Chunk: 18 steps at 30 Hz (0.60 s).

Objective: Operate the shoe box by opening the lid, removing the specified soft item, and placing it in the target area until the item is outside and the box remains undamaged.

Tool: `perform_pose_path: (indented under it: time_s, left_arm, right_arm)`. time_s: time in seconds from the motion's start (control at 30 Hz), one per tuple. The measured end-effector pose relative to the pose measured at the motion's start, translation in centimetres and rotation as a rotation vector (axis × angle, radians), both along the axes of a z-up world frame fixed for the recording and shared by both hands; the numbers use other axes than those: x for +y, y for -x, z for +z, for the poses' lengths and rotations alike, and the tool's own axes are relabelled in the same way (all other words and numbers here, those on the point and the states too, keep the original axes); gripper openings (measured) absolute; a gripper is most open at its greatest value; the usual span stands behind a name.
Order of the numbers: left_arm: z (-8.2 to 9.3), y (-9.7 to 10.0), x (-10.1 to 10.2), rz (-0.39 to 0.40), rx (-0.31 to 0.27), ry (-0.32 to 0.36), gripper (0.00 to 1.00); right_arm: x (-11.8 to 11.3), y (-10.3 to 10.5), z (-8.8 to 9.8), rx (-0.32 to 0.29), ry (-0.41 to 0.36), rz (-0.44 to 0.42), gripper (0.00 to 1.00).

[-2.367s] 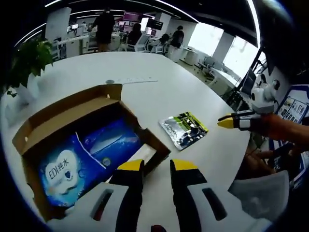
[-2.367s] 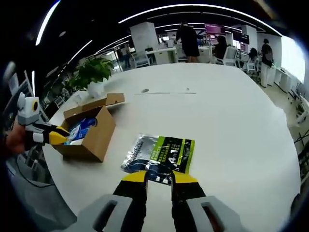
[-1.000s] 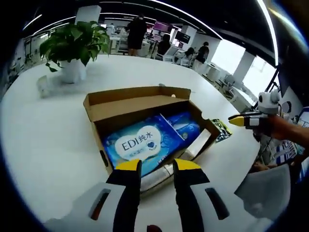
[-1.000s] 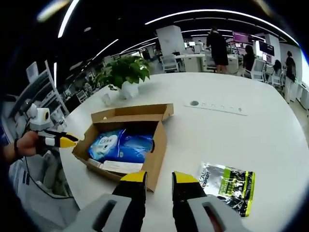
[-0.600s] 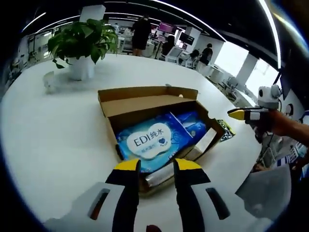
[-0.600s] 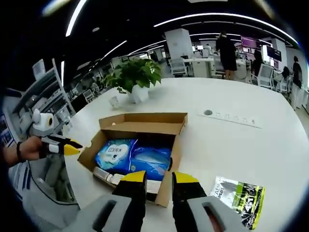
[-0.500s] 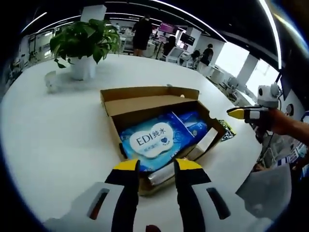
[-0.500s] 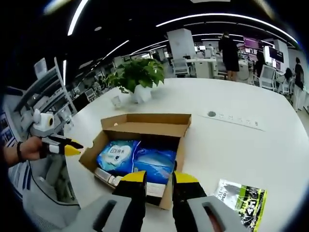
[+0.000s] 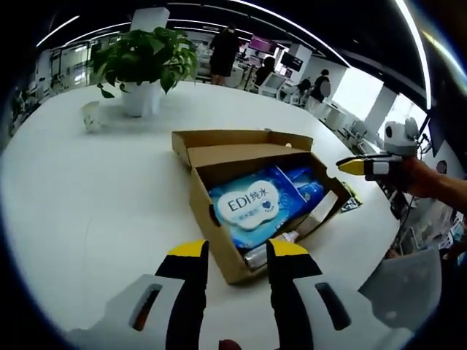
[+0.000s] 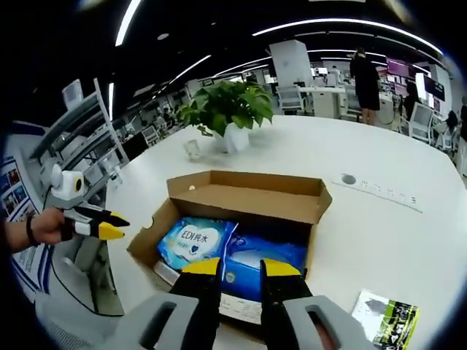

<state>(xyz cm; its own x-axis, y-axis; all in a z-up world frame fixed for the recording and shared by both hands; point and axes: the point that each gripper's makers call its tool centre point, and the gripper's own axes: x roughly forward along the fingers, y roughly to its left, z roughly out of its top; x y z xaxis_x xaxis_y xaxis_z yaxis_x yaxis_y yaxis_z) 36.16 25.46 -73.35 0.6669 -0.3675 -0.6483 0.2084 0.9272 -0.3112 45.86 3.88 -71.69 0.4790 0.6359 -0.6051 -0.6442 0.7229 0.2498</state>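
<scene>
Right gripper view showed the right hand-held gripper (image 10: 232, 267), jaws parted and empty, newly moved over the open shoe box (image 10: 244, 193), poised above its blue tissue pack (image 10: 195, 242).

The open shoe box (image 9: 248, 197) sits on the counter (image 9: 87, 189), wipes pack (image 9: 252, 208) inside it. In the left gripper view, the potted plant (image 9: 146, 65) stands at eleven o'clock, the right claw (image 9: 349, 166) at three o'clock.

Bright overhead strip lighting, window glare, soft shadows, strong fisheye bending at edges.
</scene>
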Motion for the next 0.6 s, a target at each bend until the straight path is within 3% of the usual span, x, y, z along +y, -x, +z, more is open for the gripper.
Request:
perform_pose_path:
  time_s: [0.6]
  left_arm:
    - [-0.6,0.8,1.9,0.048,0.01,0.014,0.32]
  right_arm:
    - [4.1,-0.1,-2.3,0.046,0.02,0.073,0.16]
